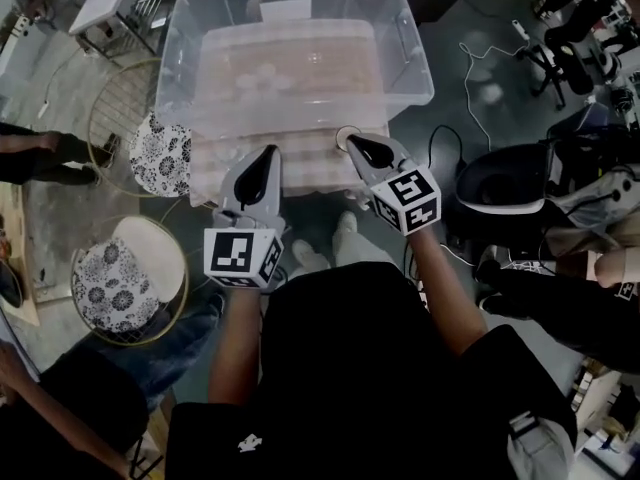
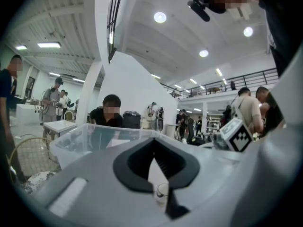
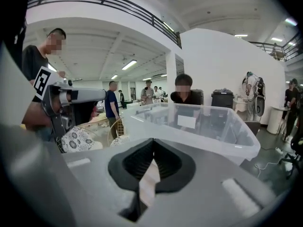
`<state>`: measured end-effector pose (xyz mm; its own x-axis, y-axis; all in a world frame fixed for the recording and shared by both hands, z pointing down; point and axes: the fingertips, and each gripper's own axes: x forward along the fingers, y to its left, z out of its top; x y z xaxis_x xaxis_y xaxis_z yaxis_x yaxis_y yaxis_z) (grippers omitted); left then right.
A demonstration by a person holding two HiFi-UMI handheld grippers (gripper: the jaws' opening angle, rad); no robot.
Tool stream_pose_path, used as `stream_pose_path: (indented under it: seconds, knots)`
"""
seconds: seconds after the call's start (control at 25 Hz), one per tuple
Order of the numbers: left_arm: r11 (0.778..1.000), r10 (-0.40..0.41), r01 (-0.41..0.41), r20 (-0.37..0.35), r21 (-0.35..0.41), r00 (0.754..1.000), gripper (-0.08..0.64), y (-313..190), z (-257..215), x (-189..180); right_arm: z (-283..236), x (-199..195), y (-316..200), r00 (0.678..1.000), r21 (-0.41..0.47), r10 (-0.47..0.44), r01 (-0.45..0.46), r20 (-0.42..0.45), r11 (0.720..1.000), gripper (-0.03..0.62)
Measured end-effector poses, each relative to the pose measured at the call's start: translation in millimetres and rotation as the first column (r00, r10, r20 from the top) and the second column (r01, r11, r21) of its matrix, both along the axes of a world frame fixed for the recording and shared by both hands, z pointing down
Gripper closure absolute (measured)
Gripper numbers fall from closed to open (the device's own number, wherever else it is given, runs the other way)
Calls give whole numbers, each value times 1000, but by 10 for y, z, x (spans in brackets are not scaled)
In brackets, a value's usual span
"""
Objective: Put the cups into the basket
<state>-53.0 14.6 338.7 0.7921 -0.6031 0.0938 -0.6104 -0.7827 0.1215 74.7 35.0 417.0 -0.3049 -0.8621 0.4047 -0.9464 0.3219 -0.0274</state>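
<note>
Both grippers are empty. Right gripper (image 3: 152, 146): fingers pressed together, only checked tablecloth (image 1: 212, 168) showing through the slot under the tips. Left gripper (image 2: 153, 145) is the same, pads meeting at the tips with nothing clamped.

Task thing: one small clear cup (image 1: 344, 136), upright with its mouth up, so its long axis is vertical. It stands on the cloth strip in front of the clear plastic bin (image 1: 412, 48), which serves as the basket.

- From the right fingers, the cup is right at the tips, a touch toward the left-gripper side. Touching or just short of it, I can't tell.
- From the left fingers, it lies ahead and well off toward the right gripper. A small cup also shows through the slot below the left tips, probably the same one, not gripped.
- The right hand is clearly nearer.

The bin's near wall is just beyond the cup from either set of fingers. Pale round shapes (image 1: 262, 73) inside the bin may be cups already dropped in — too faint to say.

Judgement: this is the approach step, with no grasp yet. The right fingers have to spread before they can straddle the cup from the side. Closed as they are, a further push would likely knock it toward the bin wall or tip it. After that it's a short lift over the near rim — the cup looks light and thin-walled, so a gentle squeeze.
</note>
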Motion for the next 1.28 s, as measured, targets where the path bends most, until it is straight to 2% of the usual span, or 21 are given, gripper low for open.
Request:
stream_pose_path:
  seconds: [0.32, 0.48, 0.72, 0.88, 1.08, 1.28]
  knots:
    - [998, -47, 48, 32, -43, 998, 554, -243, 135, 117, 643, 222, -239, 999, -162, -45, 42, -19, 986, 571]
    - [996, -72, 74, 50, -45, 996, 554, -369, 153, 211, 1066, 299, -363, 995, -262, -94, 79, -45, 962, 519]
    - [994, -91, 95, 77, -52, 993, 554, -483, 228, 326, 1788, 339, -399, 981, -442, -168, 110, -93, 890, 473]
    - [992, -105, 111, 89, -63, 990, 554, -543, 272, 354, 2138, 264, -386, 957, -533, -259, 151, -133, 832, 460]
    - [990, -117, 124, 97, -69, 988, 554, -608, 314, 338, 2436, 158, -428, 887, -620, -398, 179, -234, 764, 454]
    - [987, -135, 143, 103, -73, 985, 554, -645, 335, 285, 2722, 189, -405, 818, -711, -481, 132, -316, 691, 449]
